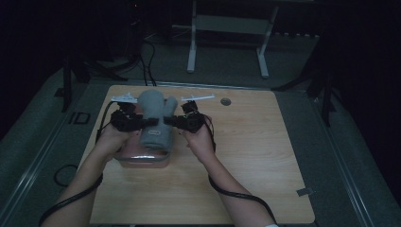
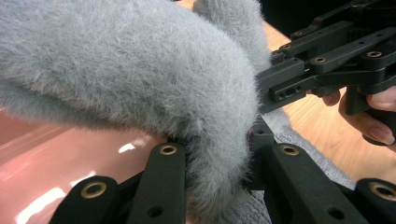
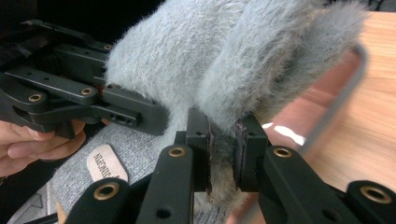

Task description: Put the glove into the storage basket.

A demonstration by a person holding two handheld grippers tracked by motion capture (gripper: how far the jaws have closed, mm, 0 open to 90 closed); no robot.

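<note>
Mitten (image 1: 156,120), grey and fuzzy, is held up over the pink box (image 1: 142,160) near the table's (image 1: 246,156) left side, pinched at its cuff from both sides: left gripper (image 1: 142,122) clamped on one edge, right gripper (image 1: 176,121) clamped opposite.
</note>
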